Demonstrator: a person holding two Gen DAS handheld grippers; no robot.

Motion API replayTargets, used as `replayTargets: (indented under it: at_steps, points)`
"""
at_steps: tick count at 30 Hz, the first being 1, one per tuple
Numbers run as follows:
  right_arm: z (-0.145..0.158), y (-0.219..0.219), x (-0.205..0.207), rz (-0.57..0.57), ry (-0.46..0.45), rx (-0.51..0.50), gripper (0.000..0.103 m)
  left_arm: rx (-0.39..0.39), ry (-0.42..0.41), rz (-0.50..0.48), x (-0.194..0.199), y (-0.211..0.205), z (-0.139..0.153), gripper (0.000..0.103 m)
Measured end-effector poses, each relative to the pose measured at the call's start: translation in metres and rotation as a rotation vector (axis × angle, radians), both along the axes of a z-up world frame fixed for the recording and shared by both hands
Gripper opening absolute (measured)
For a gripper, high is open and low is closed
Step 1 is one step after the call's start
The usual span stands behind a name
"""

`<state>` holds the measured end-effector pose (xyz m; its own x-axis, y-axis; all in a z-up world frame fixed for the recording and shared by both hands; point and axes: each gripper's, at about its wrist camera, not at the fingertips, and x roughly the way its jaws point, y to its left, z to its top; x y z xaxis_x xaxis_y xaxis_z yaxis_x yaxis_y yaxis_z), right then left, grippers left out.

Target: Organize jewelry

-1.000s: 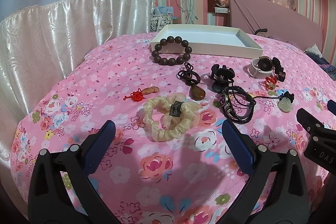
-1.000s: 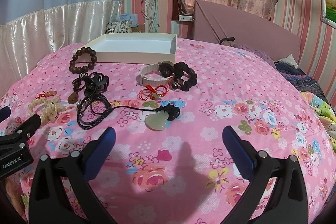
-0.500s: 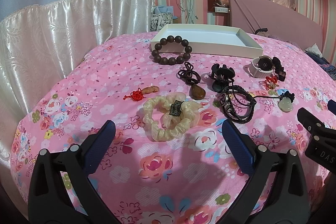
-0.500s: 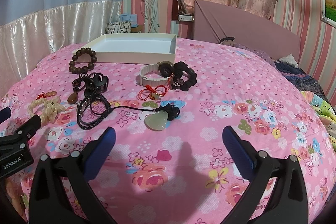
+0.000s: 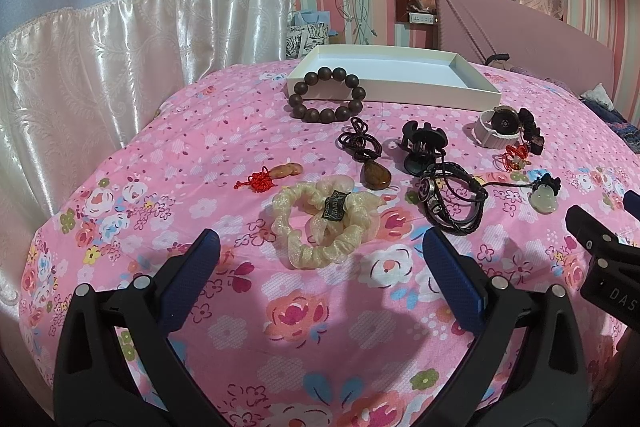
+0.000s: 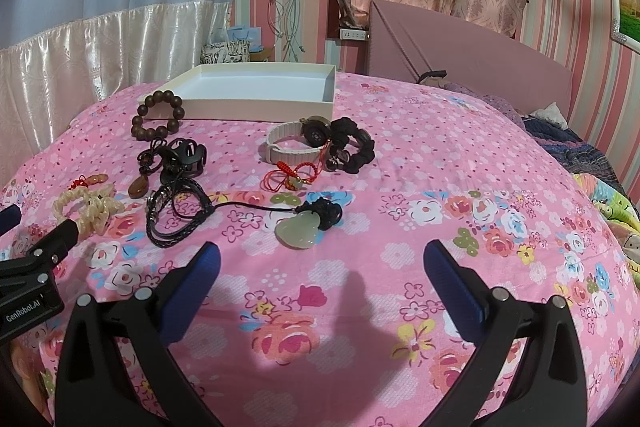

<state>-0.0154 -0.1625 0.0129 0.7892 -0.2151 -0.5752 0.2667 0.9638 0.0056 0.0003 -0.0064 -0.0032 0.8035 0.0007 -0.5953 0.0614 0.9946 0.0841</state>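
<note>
The bed with its pink flowered cotton cover (image 5: 168, 131) carries everything, and the shallow white cardboard tray (image 5: 460, 79) sits empty at the far side, probably set there as the place the pieces are meant to go. The jewelry lies scattered loose on the cover between tray and grippers, none of it sorted yet: a cream gauzy ruffled scrunchie with a black label (image 5: 320, 223) nearest the left gripper (image 5: 320, 263), a bracelet of large dark brown wooden beads (image 5: 326, 95) touching the tray's near wall, a tangle of black braided leather cords (image 5: 452, 199), a white-strapped watch (image 6: 288, 143) against a black fabric scrunchie (image 6: 356, 143), a black claw hair clip (image 5: 424, 147), a pale green jade gourd pendant on a black cord (image 6: 298, 231) just ahead of the right gripper (image 6: 320, 267), and a small brown teardrop stone pendant (image 5: 376, 175). Both grippers hover low over the cover with fingers spread wide and holding nothing, each seemingly lined up on its closest piece
</note>
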Motion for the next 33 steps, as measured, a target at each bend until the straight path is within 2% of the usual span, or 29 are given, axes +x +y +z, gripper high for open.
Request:
replayTargets:
  at_steps: [22, 26, 33]
  points:
    - [-0.0009, -0.0003, 0.0003, -0.010, -0.004, -0.010, 0.101, -0.002, 0.001, 0.000, -0.0004, -0.0004, -0.0002, 0.100]
    - [-0.0011, -0.0034, 0.0035, -0.036, 0.027, -0.019, 0.101, -0.003, 0.002, 0.000, -0.0007, -0.0007, -0.0005, 0.100]
    - [-0.0014, -0.0058, 0.0018, -0.006, 0.027, 0.016, 0.101, -0.016, 0.019, 0.000, -0.0029, -0.0022, -0.0023, 0.100]
